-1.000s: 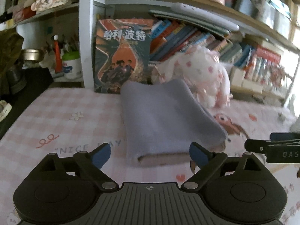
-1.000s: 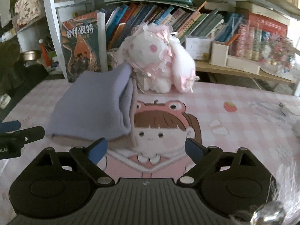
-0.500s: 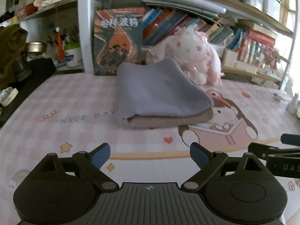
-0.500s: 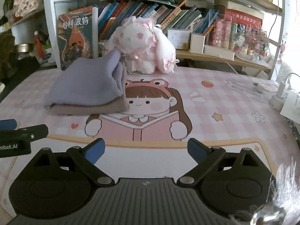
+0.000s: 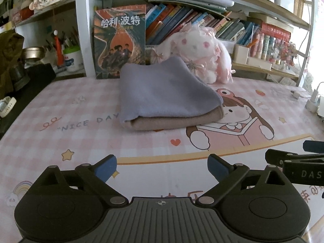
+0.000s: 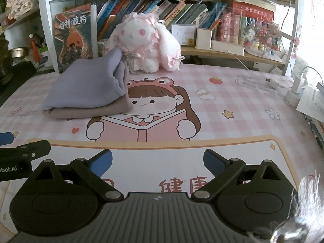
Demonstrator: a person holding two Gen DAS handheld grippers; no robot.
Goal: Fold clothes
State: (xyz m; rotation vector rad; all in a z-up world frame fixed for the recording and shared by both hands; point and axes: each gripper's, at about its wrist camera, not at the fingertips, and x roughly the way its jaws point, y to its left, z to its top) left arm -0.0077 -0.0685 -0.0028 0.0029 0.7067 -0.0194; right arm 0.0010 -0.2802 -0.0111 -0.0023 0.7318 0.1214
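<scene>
A folded garment, lilac on top and beige beneath, lies on the pink checked desk mat, its far corner leaning against a plush rabbit. It also shows in the right wrist view. My left gripper is open and empty, well in front of the garment near the mat's front. My right gripper is open and empty, to the right of the left one. The right gripper's side shows in the left wrist view; the left gripper's side shows in the right wrist view.
A white and pink plush rabbit sits behind the garment. A standing book and shelves of books line the back. A charger and cables lie at the right edge. A black object is at the left.
Both grippers have pulled back from the folded garment toward the front of the desk and stayed open. The garment lies where it was.
</scene>
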